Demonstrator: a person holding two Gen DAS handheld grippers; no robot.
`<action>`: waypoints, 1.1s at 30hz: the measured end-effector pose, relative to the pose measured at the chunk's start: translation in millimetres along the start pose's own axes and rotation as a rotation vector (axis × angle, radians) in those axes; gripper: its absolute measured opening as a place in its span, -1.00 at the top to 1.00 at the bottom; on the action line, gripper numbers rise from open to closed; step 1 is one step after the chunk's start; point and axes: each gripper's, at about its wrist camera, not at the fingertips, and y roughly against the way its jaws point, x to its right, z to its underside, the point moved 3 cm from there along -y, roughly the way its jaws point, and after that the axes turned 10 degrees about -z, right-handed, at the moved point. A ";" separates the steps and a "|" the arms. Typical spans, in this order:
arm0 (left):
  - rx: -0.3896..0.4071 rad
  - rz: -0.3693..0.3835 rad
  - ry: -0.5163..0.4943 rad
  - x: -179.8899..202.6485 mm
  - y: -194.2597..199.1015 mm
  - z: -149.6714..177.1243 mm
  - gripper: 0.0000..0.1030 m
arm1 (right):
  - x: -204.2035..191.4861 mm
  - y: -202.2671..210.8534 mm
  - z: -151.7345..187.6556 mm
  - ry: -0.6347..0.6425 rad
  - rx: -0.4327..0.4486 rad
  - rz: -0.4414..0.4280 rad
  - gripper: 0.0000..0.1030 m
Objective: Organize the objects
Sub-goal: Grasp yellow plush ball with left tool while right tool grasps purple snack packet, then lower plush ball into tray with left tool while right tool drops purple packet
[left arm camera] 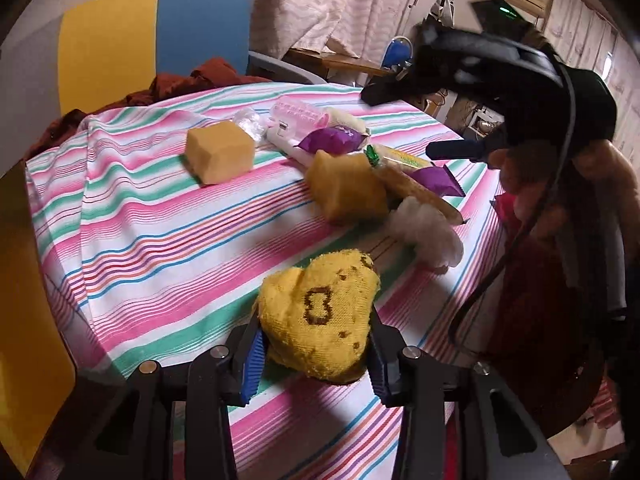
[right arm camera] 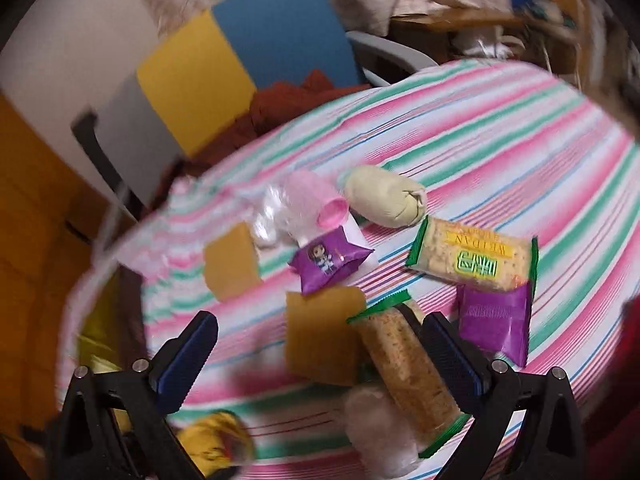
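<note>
Two tongs: left tongs [left arm camera: 316,356] pinch yellow cloth [left arm camera: 320,320]; right tongs [right arm camera: 320,356] gape wide above snacks [right arm camera: 404,364].

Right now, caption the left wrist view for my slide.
Left gripper clamps a yellow knitted cloth above the striped tablecloth.

Left black two-finger gripper [left arm camera: 316,354] clamped on something, blue pads [left arm camera: 252,364] pressing both sides. Right black two-finger gripper [right arm camera: 316,360] jaws spread wide, nothing gripped.
</note>
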 end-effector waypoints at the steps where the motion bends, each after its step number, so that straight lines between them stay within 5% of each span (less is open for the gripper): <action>1: -0.002 0.000 0.000 0.7 -1.1 -1.3 0.18 | -5.5 -5.3 -2.7 0.049 -0.016 0.035 -0.90; 10: 0.006 0.019 0.023 -3.7 -9.4 0.0 0.20 | -10.0 -66.7 -32.6 0.246 -0.165 0.219 -0.54; 13: 0.007 0.029 0.031 -5.0 -11.2 1.5 0.20 | -0.5 -79.3 -30.7 0.243 -0.190 0.243 0.04; 23: 0.020 0.040 0.058 -5.2 -8.5 -1.1 0.26 | -12.1 -49.6 -31.9 0.246 -0.089 0.177 0.18; 33: 0.141 0.020 0.123 -27.5 52.0 -16.2 0.29 | -66.5 -13.1 -13.2 0.274 -0.007 0.025 0.17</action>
